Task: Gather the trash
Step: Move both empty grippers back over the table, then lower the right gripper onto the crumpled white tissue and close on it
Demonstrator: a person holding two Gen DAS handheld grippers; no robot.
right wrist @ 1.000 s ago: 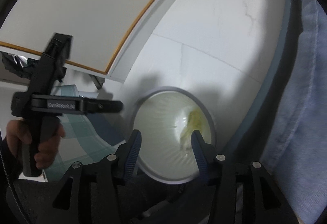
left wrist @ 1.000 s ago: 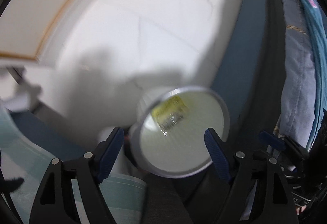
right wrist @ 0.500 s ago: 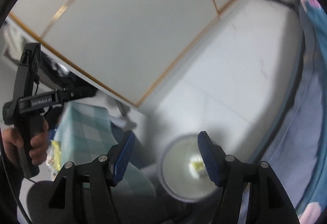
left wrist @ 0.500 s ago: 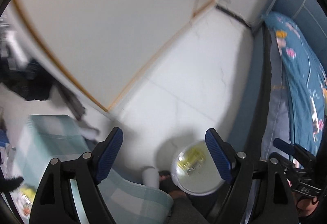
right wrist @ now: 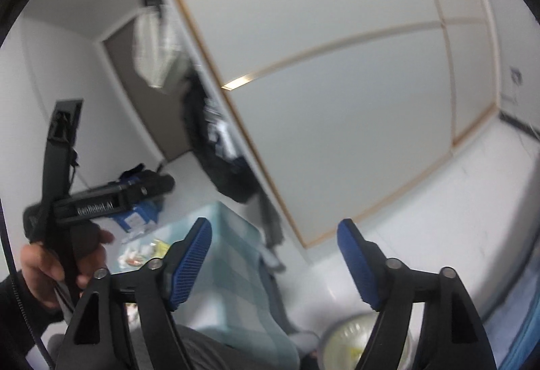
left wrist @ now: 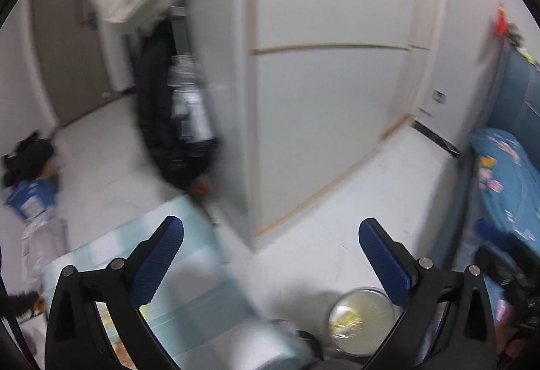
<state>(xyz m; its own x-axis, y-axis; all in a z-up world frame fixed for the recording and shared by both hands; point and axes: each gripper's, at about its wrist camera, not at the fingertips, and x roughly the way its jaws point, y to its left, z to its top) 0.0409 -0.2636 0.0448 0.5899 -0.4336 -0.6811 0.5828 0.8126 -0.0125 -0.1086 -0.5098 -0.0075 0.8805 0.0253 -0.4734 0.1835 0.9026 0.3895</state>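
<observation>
Left wrist view: left tongs (left wrist: 270, 255) wide, empty; trash bin (left wrist: 362, 321) below. Right tongs (right wrist: 275, 255) wide, empty, above bin; checkered counter (right wrist: 229, 268) beside bin.

white floor (left wrist: 388, 201) under trash bin (left wrist: 362, 319)

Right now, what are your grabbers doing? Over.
Left gripper open, empty. Right gripper open, empty. Trash bin on floor below, yellow trash inside. Nothing in the way.
</observation>
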